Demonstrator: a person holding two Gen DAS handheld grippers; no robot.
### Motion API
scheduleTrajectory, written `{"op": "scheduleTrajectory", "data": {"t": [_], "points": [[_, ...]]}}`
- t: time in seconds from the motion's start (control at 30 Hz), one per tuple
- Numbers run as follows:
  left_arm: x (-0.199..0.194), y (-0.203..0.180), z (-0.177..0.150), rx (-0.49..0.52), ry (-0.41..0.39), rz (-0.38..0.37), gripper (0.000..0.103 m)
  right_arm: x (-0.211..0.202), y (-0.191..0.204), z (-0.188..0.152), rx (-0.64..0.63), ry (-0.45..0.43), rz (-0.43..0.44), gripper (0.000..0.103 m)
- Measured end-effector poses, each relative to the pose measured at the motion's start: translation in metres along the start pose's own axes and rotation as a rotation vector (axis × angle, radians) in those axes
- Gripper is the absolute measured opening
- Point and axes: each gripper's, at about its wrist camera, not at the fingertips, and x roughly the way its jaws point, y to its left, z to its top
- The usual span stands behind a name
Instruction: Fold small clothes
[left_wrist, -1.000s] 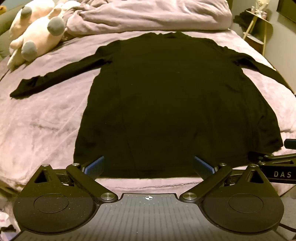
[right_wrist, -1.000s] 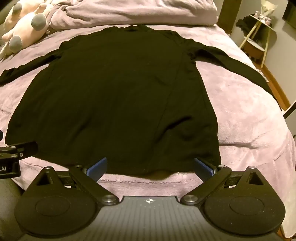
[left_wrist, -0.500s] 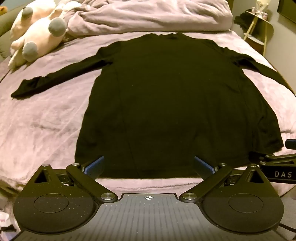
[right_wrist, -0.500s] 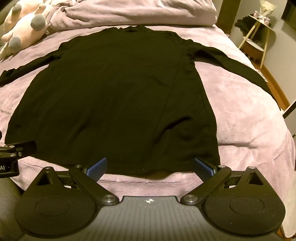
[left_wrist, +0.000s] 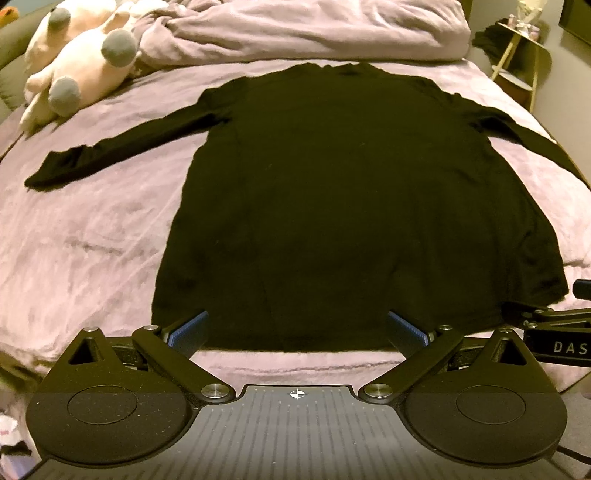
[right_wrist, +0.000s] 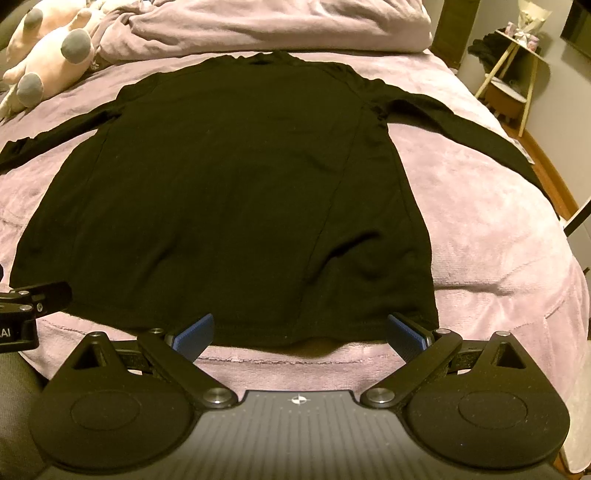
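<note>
black shirt (left_wrist: 347, 206) flat on bed (left_wrist: 92, 236); left tool (left_wrist: 297, 328), right tool (right_wrist: 299, 328) spread; "das" lettering.

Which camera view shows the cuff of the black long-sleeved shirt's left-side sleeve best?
The left wrist view: the black long-sleeved shirt's sleeve lies full length, cuff visible. The right wrist view cuts that sleeve at the frame edge.
</note>
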Motion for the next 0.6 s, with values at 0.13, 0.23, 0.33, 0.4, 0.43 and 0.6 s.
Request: {"op": "scheduleTrajectory", "data": {"t": [0.13, 0.23, 0.33, 0.4, 0.43, 0.6], "points": [[0.0005, 0.0007, 0.0, 0.0, 0.001, 0.0, 0.103, 0.0001, 0.0004, -0.0003, -0.001, -0.002, 0.001, 0.099], [0.0008, 0.0012, 0.0001, 0.001, 0.003, -0.001, 0.103, 0.0001, 0.0004, -0.0002, -0.003, -0.001, 0.002, 0.099], [0.001, 0.0014, -0.0004, 0.001, 0.006, 0.0, 0.103, -0.0005, 0.0002, -0.0001, -0.002, -0.005, 0.002, 0.099], [0.0015, 0.001, -0.0003, 0.001, 0.009, 0.0, 0.103, -0.0009, -0.0006, -0.0001, 0.0, -0.007, 0.001, 0.099], [0.0019, 0.0012, -0.0003, 0.001, 0.011, 0.0, 0.103, -0.001, -0.0003, -0.0001, 0.001, -0.008, 0.0, 0.099], [0.0028, 0.0003, -0.0007, 0.003, 0.019, 0.001, 0.103, -0.0009, -0.0007, 0.0, 0.001, -0.009, 0.001, 0.099]]}}
